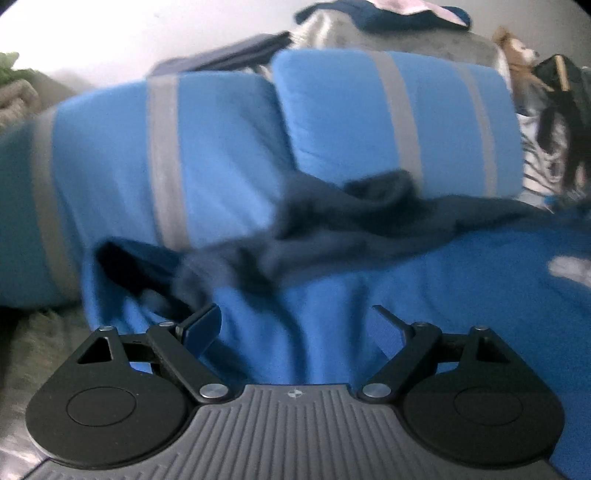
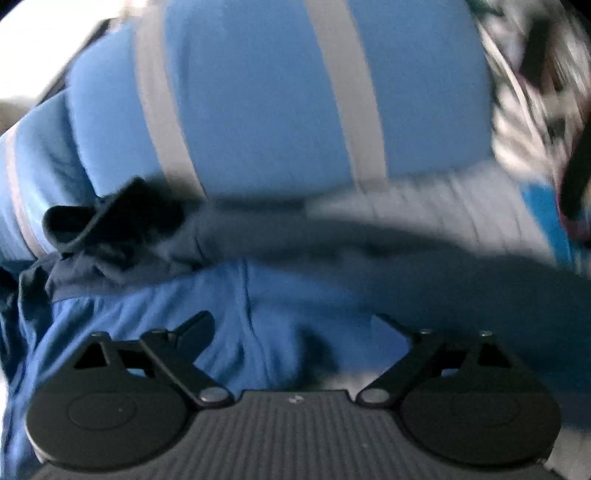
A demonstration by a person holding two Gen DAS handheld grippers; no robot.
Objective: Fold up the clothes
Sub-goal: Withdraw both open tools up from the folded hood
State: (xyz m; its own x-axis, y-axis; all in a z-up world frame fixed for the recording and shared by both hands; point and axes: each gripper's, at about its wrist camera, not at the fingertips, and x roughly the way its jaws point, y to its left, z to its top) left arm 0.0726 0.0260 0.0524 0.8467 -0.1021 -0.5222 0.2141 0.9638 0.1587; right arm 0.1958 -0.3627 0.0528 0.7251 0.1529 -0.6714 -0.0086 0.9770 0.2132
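No brand, label or readable writing shows in either view; a white mark on the bright blue sheet (image 1: pixel 480 295) at the far right is too blurred to read.

The left gripper (image 1: pixel 295 321) hangs over the sheet with its fingers wide apart and nothing between them. Just beyond lies the task's thing, a crumpled dark navy garment (image 1: pixel 314 236), spread across the sheet at the foot of two blue pillows with grey stripes (image 1: pixel 388 118).

The left wrist view alone shows a pale wall, a stuffed toy (image 1: pixel 517 55) and a grey heap topped with dark clothes (image 1: pixel 388 14) behind the pillows.

The right gripper (image 2: pixel 295 325) also has its fingers spread and empty. Its blurred view shows the garment (image 2: pixel 122 229) bunched at the left, and open sheet (image 2: pixel 221 302) near the fingers.
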